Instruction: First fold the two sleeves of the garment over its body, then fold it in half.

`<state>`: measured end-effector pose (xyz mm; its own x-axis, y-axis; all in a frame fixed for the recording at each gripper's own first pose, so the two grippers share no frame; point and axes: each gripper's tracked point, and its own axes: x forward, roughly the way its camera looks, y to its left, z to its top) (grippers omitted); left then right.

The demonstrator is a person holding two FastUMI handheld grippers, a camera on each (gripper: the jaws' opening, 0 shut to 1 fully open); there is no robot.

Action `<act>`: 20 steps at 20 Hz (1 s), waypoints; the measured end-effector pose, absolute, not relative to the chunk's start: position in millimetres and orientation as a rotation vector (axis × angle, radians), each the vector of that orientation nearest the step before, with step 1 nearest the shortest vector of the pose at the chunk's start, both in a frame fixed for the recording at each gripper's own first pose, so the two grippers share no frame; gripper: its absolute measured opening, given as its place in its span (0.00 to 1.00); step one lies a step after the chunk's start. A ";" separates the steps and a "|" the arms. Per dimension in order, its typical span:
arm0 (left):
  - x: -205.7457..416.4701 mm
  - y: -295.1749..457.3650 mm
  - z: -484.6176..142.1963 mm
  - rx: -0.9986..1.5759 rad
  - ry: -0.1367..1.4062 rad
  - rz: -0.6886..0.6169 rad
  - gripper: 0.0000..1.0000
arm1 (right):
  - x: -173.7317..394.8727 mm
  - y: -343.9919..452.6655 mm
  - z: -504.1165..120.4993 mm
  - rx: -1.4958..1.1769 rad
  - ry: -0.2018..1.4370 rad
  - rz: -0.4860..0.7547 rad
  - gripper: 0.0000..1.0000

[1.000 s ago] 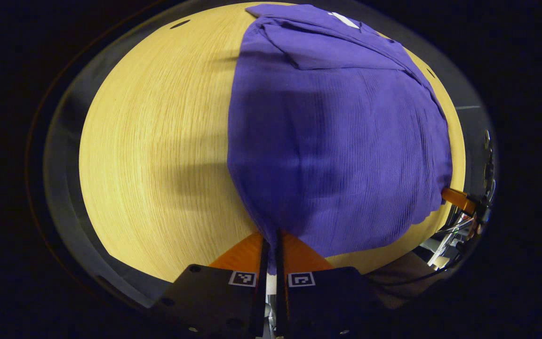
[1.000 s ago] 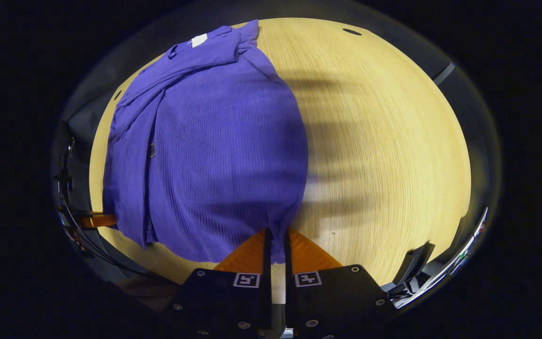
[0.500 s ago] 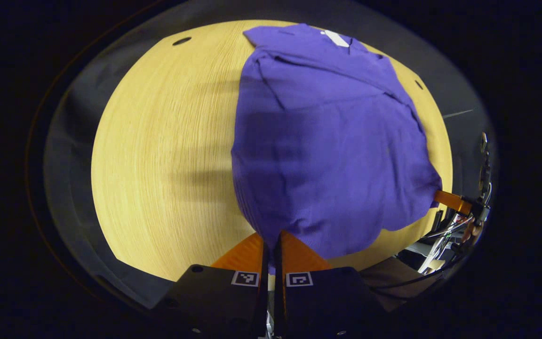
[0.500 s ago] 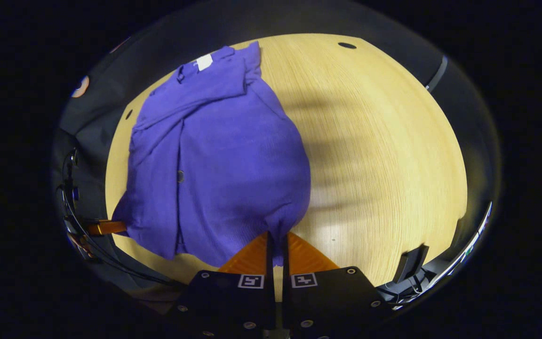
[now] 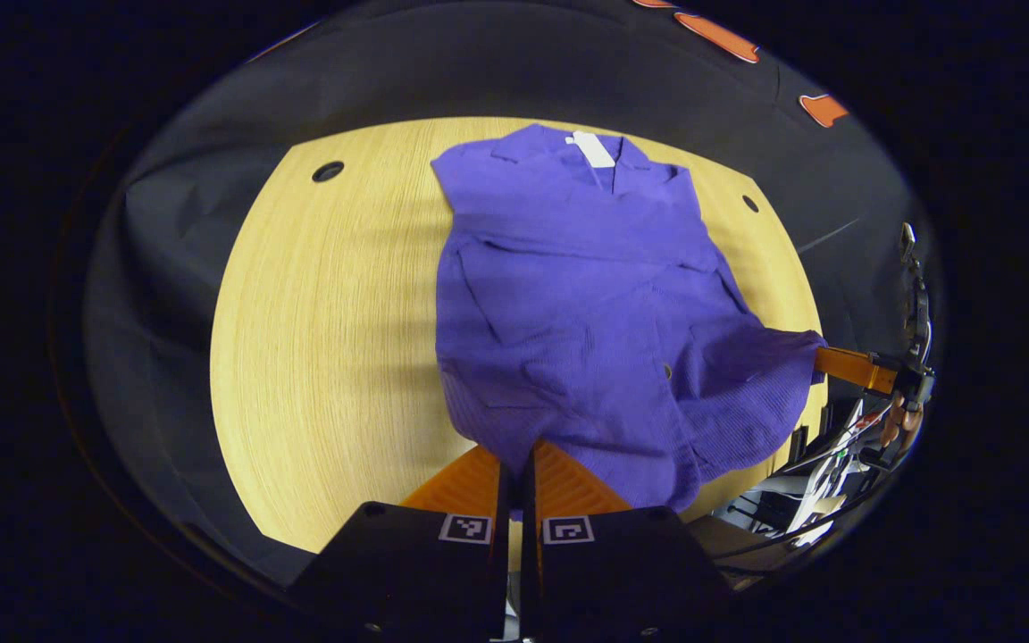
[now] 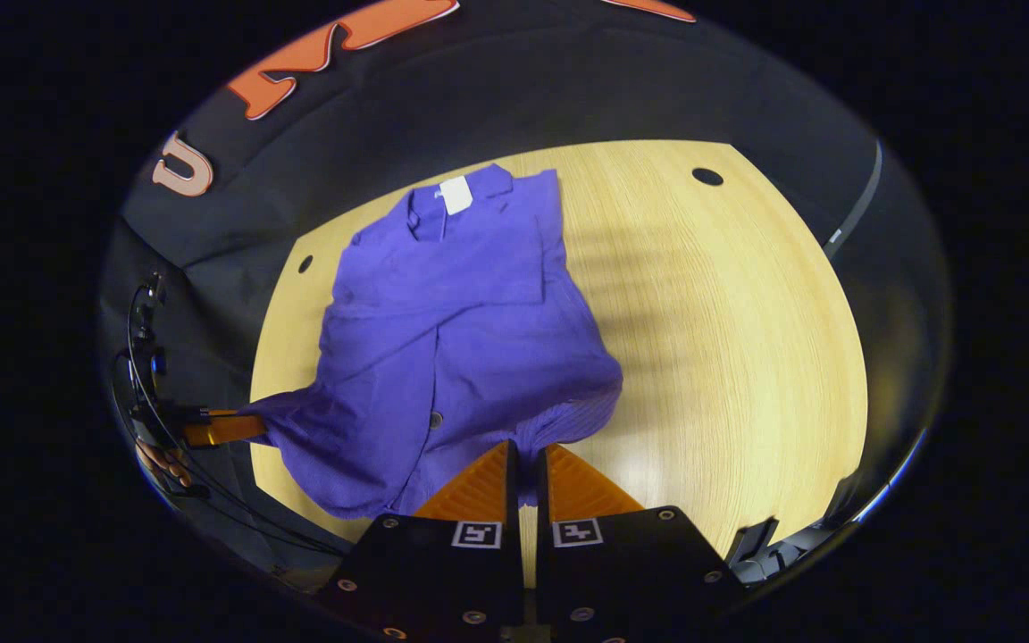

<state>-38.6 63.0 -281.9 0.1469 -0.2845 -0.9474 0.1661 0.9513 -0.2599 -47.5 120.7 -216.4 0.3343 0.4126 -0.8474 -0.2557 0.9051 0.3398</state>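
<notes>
Both tongs, left tongs (image 5: 514,464) and right tongs (image 6: 525,464), are clamping the purple shirt's (image 5: 586,304) hem corners, seemingly lifting them off the bench (image 5: 327,339).

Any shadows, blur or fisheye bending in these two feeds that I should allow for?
Left gripper view: banded shadows cross the round light wooden table beside the purple button-up shirt; the table edge bows; the picture is sharp. Right gripper view: similar stripes fall on the wood right of the shirt; no glare there.

Bright overhead light; soft striped shadows on table (image 6: 729,339); edges fisheye-warped, dim.
</notes>
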 end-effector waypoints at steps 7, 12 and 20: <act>50.0 48.1 -236.8 -0.077 1.262 -0.319 0.07 | 19.5 145.1 -177.9 0.141 1.059 0.469 0.06; 119.7 46.5 -234.0 -0.015 1.183 -0.285 0.07 | 76.4 160.1 -160.8 0.166 1.013 0.461 0.06; 215.8 53.1 -243.8 0.126 1.067 -0.216 0.06 | 161.3 192.8 -162.3 0.187 0.978 0.455 0.06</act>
